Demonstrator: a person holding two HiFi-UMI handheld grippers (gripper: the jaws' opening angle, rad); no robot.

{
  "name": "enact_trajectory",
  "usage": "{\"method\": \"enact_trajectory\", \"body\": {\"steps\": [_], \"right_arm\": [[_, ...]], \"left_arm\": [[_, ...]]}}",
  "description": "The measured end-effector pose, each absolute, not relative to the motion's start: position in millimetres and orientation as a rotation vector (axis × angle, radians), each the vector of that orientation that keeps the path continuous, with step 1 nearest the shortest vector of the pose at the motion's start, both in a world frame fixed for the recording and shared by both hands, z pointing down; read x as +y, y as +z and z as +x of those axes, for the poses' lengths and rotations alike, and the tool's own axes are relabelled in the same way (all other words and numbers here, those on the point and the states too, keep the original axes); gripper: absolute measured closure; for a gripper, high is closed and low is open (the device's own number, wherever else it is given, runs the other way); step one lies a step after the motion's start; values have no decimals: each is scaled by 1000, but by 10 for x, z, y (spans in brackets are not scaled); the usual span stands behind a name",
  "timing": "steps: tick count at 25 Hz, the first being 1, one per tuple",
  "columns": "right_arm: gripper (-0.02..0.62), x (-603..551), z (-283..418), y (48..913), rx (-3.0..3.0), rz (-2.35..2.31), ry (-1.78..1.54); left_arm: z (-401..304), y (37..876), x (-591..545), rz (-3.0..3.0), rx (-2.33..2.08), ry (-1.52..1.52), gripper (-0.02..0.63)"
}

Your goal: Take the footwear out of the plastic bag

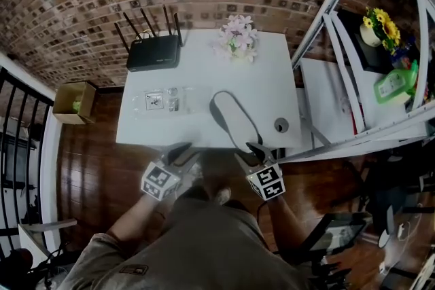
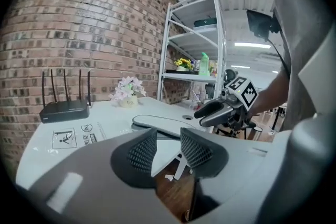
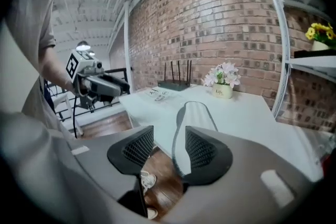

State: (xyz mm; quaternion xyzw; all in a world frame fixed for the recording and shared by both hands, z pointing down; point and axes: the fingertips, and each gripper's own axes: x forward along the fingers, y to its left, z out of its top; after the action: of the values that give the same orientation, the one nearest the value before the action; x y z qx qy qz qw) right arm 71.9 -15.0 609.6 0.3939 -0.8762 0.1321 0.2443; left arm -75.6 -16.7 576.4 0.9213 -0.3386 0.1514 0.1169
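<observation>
Looks done: flat grey slipper [image 1: 234,120] sits on white bench [image 1: 204,71] beside clear plastic bag [image 1: 162,101]; left claw [image 1: 182,154], right claw [image 1: 253,150] spread, empty.

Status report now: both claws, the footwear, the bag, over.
Left claw open, empty. Right claw open, empty. Slipper lies on table, outside plastic bag. Nothing blocking.
</observation>
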Motion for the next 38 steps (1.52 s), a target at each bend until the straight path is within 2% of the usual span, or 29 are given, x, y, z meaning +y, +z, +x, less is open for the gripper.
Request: {"method": "enact_trajectory", "body": {"steps": [3, 13, 16, 25, 38], "right_arm": [[442, -47, 692, 5933, -2490, 1111, 439], [537, 211, 461, 5512, -2646, 1189, 536], [580, 356, 426, 5359, -2669, 1253, 568], [581, 951, 289, 5068, -2670, 1326, 573], [581, 1368, 395, 4948, -2713, 1292, 519]], "left_arm": [[-765, 5705, -34, 2649, -1032, 352, 495], [-953, 5479, 222, 2610, -1136, 219, 596], [-1003, 5402, 383, 2593, -1126, 174, 604], [-1115, 5275, 925, 2542, -1071, 38, 604], [-942, 5119, 1288, 2571, -1073, 15, 604]]}}
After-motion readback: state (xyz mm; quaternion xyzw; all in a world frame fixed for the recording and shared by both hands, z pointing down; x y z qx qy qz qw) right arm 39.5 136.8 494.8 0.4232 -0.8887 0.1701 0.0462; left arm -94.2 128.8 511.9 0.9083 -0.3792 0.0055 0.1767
